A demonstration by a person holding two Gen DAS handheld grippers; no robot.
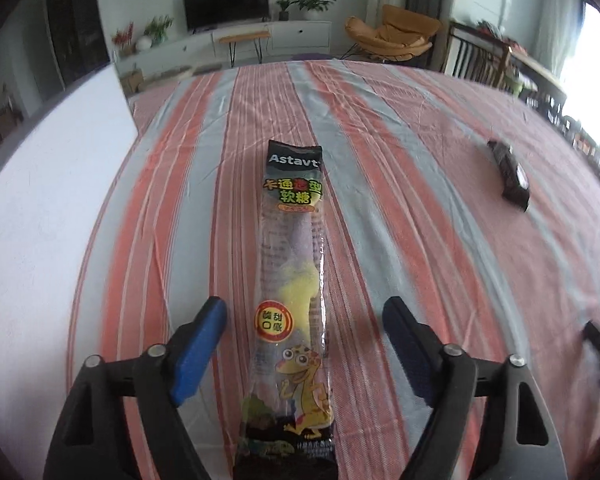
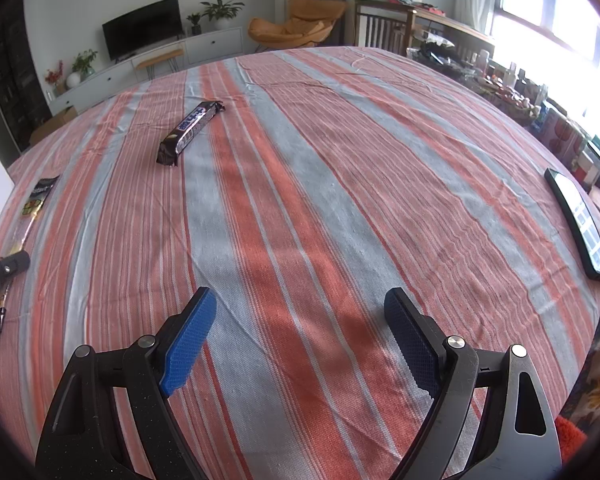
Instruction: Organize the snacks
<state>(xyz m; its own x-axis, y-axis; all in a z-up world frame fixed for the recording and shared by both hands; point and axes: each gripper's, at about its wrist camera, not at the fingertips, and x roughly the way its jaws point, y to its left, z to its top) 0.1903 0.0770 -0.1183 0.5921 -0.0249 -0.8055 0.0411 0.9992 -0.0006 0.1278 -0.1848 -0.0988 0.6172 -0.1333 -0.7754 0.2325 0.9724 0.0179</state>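
A long clear gummy-candy packet (image 1: 296, 280) with a black top and a yellow cartoon lizard lies flat on the striped tablecloth (image 1: 400, 240). My left gripper (image 1: 304, 306) stands open astride its near half, and neither blue pad touches it. In the right wrist view the same packet (image 2: 24, 220) shows at the far left, with a finger of the left gripper (image 2: 4, 270) over it. A dark snack bar (image 2: 190, 130) lies apart, farther back on the cloth, and also shows as the dark snack bar (image 1: 508, 174) at the right. My right gripper (image 2: 300, 298) hovers open over bare cloth.
A white board (image 1: 40, 200) stands along the table's left side. A phone (image 2: 580, 224) lies near the right edge. Beyond that edge stand shelves crowded with small items (image 2: 540, 120). A TV cabinet and an orange chair are behind the table.
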